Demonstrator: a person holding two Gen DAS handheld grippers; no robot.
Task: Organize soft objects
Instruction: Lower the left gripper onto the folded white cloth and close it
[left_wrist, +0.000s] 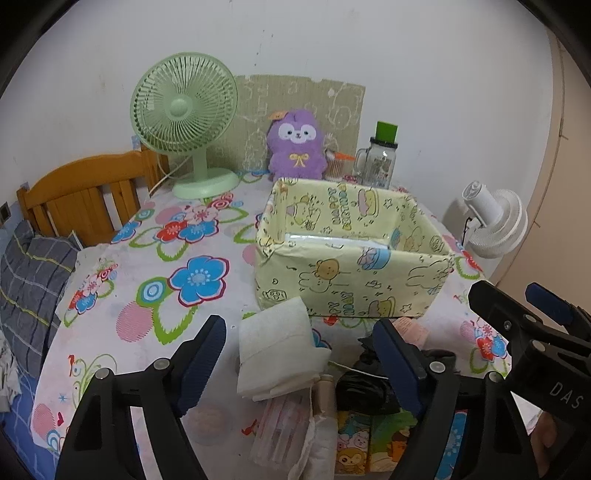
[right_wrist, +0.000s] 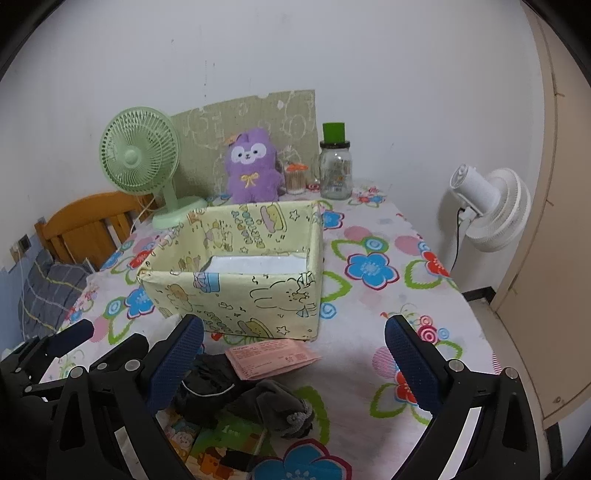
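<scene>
My left gripper (left_wrist: 300, 356) stands open over the flowered tablecloth (left_wrist: 155, 266). A folded white soft pad (left_wrist: 275, 350) lies between its blue fingers, and neither pad presses on it. Beside it lie a black cloth bundle (left_wrist: 367, 386), a clear packet (left_wrist: 280, 432) and a cartoon-print pack (left_wrist: 373, 443). My right gripper (right_wrist: 293, 360) is open above dark grey cloth pieces (right_wrist: 243, 397) and a pink packet (right_wrist: 273, 356). An open yellow cartoon-print box (left_wrist: 351, 280) (right_wrist: 236, 291) stands just beyond both grippers. A purple plush toy (left_wrist: 295, 147) (right_wrist: 253, 166) sits behind it by the wall.
A green desk fan (left_wrist: 184, 122) stands at the back left. A glass jar with a green lid (left_wrist: 380, 158) and a cotton-swab tub (left_wrist: 334, 166) stand at the back right. A white fan (right_wrist: 491, 210) is off the table's right edge. A wooden headboard (left_wrist: 81, 199) is on the left.
</scene>
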